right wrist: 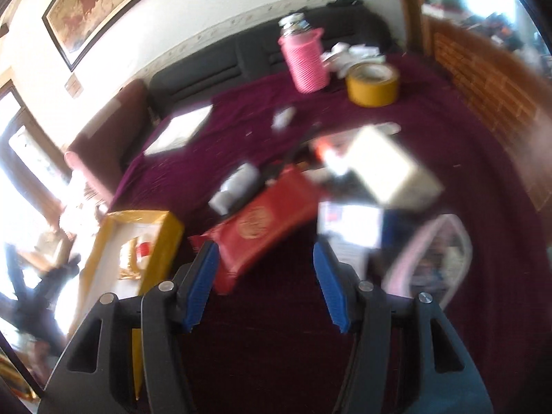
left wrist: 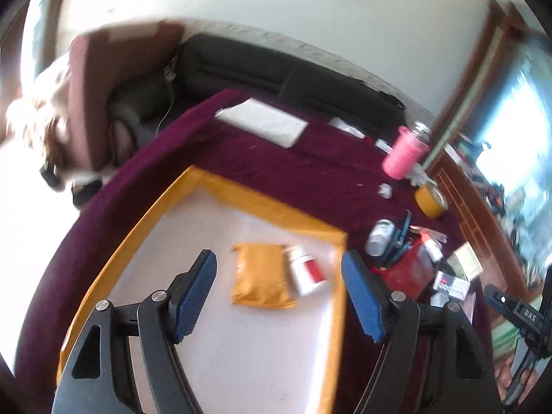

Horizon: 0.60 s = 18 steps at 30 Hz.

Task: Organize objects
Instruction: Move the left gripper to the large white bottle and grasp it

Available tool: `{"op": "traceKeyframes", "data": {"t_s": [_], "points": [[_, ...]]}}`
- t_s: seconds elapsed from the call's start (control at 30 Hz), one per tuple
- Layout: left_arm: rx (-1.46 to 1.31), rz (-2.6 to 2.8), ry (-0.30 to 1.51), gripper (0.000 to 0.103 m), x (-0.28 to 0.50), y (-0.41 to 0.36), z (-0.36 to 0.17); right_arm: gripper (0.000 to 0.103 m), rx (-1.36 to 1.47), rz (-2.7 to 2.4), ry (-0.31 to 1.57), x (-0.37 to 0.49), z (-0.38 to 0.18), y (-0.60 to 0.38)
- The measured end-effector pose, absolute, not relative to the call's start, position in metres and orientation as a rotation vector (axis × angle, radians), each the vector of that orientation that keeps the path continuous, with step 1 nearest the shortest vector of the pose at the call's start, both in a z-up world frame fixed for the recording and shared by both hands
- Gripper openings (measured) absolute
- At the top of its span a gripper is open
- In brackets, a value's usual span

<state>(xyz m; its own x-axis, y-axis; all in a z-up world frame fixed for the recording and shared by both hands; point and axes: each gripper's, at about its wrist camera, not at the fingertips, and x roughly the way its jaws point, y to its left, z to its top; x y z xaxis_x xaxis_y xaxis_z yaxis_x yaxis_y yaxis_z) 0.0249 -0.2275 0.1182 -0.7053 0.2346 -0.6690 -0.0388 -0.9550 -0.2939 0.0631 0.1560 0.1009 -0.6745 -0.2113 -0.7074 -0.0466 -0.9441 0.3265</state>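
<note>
Hovering over the yellow-rimmed box (left wrist: 269, 207), the left gripper (left wrist: 279, 296) spreads its jaws empty — padded envelope (left wrist: 260, 276) and pill bottle (left wrist: 307, 270) lie inside, just ahead. The right gripper (right wrist: 265, 286), jaws parted and empty, points at the red packet (right wrist: 265, 224), slanting up-right on the maroon-clothed bench (right wrist: 465, 158) — a sofa (right wrist: 241, 55) behind.

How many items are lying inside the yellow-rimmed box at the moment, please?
2: a yellow padded envelope in the middle of the yellow-rimmed box, and a white bottle with a red label lying touching its right edge. Nothing else shows inside.
</note>
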Motion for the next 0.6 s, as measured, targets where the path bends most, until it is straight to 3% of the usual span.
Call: {"op": "traceKeyframes", "data": {"t_s": [0.27,0.43,0.6], "points": [[-1.196,2.578,-0.184,0.069,-0.045,-0.111,0.132,0.056,1.188,-2.714,-0.639,0.063,0.078,0.190],[-1.370,2.516,-0.026,0.069,-0.095,-0.053,0.091,0.056,1.159,-2.704,-0.691,0.059,0.068,0.210],[-1.462,2.504,0.016,0.069,-0.128,-0.036,0.050,0.056,1.148,-2.718,-0.710,0.056,0.058,0.231]]}}
